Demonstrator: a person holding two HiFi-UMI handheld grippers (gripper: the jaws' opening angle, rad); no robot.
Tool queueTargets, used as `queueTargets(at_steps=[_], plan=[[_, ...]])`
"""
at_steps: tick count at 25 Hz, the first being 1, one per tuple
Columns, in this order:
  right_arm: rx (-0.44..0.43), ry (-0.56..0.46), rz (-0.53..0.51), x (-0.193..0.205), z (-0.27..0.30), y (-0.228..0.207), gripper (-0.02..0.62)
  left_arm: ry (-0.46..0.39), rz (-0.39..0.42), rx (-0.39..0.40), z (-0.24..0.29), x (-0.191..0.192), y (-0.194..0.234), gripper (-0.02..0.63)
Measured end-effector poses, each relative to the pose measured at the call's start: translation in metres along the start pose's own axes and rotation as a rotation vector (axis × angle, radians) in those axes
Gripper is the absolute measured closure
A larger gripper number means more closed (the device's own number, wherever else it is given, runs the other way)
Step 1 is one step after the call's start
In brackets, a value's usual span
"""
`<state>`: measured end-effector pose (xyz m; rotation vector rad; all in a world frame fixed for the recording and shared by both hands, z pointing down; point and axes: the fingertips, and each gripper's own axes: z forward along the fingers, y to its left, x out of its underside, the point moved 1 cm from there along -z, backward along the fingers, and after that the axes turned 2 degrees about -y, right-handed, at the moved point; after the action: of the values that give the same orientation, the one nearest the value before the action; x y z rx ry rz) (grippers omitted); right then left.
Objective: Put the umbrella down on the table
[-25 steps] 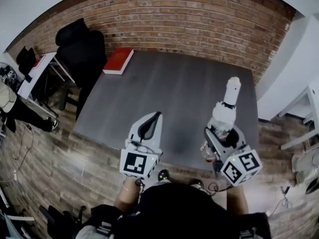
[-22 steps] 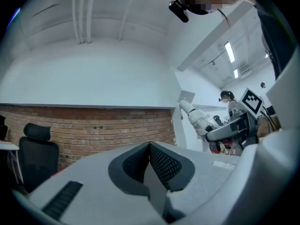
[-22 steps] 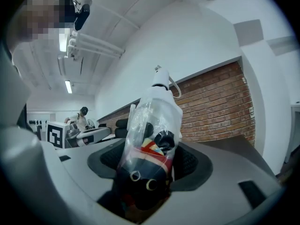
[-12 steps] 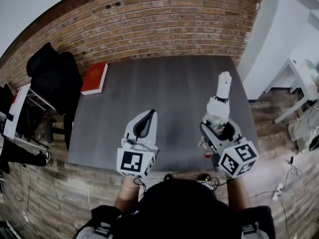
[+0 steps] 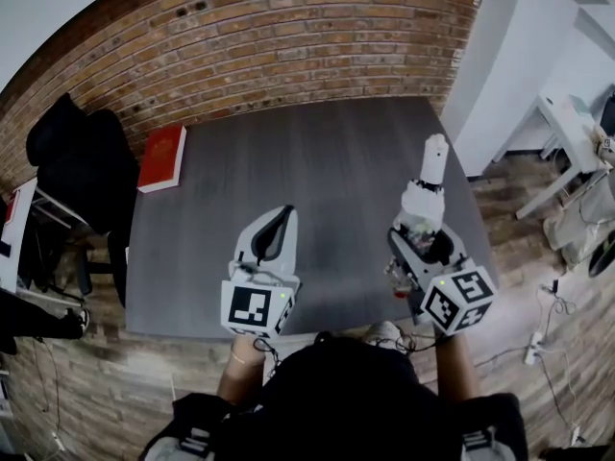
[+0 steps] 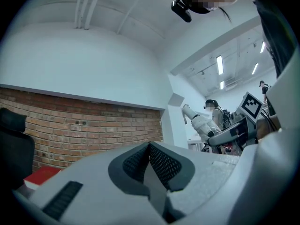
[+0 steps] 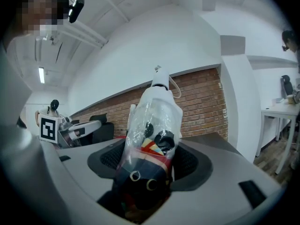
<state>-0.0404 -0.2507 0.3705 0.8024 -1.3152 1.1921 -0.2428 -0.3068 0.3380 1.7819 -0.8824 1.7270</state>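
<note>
A folded umbrella (image 5: 423,200) in a clear plastic sleeve, with a white end (image 5: 434,154), points away from me over the right side of the dark grey table (image 5: 317,161). My right gripper (image 5: 419,241) is shut on its dark patterned lower part (image 7: 152,139), held above the tabletop and pointing about level. My left gripper (image 5: 282,216) hovers over the table's near middle, shut and empty, with the mesh pads (image 6: 159,161) meeting. The left gripper view also shows the umbrella (image 6: 197,119) and the right gripper (image 6: 234,131) off to its right.
A red book (image 5: 161,157) lies at the table's far left corner. A black chair (image 5: 72,157) stands left of the table. A brick wall (image 5: 288,46) runs behind it. A white desk (image 5: 567,123) and cables sit to the right on the wood floor.
My view has swung to the right, so the table sits further left. Both grippers have shifted a little over the near part of the table. The umbrella stays in the right gripper.
</note>
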Motion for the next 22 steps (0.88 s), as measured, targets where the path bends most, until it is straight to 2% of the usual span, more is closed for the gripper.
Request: queueTargets(at_steps=[5, 22], plan=[[0.016, 0.022, 0.002, 0.008, 0.006, 0.002, 0.311, -0.021, -0.015, 0.008, 0.002, 0.002, 0.008, 0.603], [-0.007, 0.115, 0.005, 0.014, 0.056, -0.040, 0.311, 0.024, -0.053, -0.058, 0.046, 0.025, 0.028, 0.603]])
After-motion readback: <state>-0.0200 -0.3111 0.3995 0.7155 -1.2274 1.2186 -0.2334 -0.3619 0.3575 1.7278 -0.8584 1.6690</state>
